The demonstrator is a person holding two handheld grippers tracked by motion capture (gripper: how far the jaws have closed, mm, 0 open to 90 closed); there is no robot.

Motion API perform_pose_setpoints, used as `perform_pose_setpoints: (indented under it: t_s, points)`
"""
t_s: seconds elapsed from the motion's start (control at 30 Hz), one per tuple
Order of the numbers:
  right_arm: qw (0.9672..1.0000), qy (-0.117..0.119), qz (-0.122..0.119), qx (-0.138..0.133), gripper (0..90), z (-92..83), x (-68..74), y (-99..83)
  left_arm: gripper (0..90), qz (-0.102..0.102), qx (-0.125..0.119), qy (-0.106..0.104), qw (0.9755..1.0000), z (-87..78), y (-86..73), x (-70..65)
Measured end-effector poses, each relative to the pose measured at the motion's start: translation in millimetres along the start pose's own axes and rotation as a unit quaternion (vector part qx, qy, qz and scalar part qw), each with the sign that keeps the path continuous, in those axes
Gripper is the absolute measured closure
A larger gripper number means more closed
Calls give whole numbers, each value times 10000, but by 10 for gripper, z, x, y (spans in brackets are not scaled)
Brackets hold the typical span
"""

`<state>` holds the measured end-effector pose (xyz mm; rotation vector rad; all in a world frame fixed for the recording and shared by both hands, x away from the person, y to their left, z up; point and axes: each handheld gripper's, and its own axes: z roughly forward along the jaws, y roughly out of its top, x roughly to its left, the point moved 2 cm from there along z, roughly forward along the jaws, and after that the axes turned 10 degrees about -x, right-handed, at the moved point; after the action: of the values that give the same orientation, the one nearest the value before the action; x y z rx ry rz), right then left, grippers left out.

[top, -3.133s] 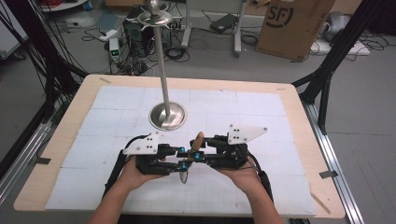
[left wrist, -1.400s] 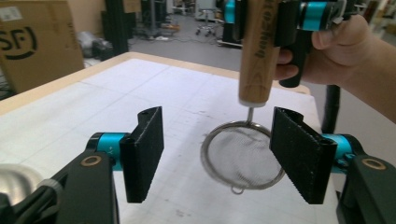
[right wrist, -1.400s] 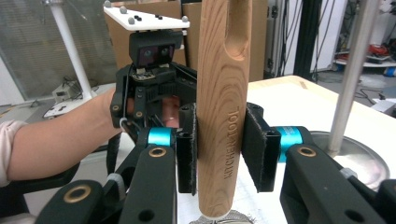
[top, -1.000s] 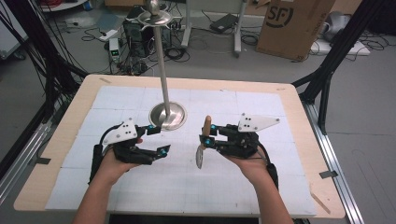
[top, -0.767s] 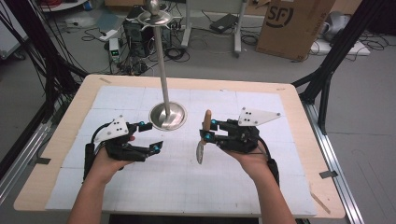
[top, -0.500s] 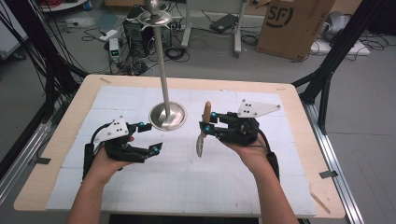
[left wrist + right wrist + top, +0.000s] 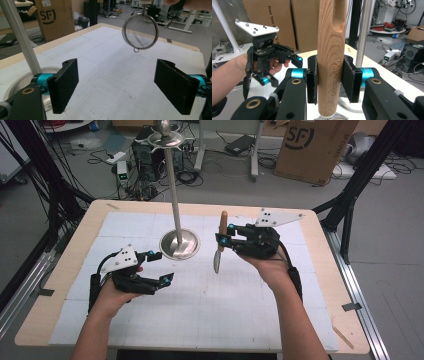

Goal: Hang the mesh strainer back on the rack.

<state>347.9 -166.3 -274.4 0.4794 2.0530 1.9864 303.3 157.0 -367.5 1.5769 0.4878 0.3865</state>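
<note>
High view: right claw [image 7: 223,240] clamped on wooden handle [image 7: 223,227] of a small strainer [image 7: 217,261], held upright, mesh end hanging down, clear of the worktop [image 7: 300,285]. Raised higher and carried further toward the far side than a second ago; three seconds ago both claws met at the strainer low near the front edge. Left claw [image 7: 161,267] drawn off to the left since then, jaws just been opening, nothing between them. Steel stand [image 7: 179,243] with round base and tall pole on the far middle of the worktop, unmoved, between the two hands. Worktop wood-edged, covered by a white gridded sheet. Beyond: grey floor, cable tangle, cardboard box [image 7: 314,147], black frame legs.

Left gripper view: jaws wide apart, empty. Round mesh bowl of the strainer [image 7: 140,31] hanging ahead above the white sheet. Stand's pole [image 7: 20,36] rising at left from its base.

Right gripper view: pads [image 7: 350,79] pressed on both sides of the handle [image 7: 331,50], lettered "KITCHEN TOOL". Left claw [image 7: 280,70] at left with a hand behind it. Cardboard boxes behind, pole at right.
</note>
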Motion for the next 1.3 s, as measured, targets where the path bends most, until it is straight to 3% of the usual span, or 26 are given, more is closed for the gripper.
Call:
perform_pose_setpoints:
  t_s: [0.9, 1.3]
  points:
    - [9990, -296, -332, 81, 683, 208, -198, 626, 201, 9, 52, -65, 10000, 22, -14, -24]
    - [9982, -367, -460, 116, 682, 386, -232, 897, 202, 21, 40, -81, 10000, 21, -14, -21]
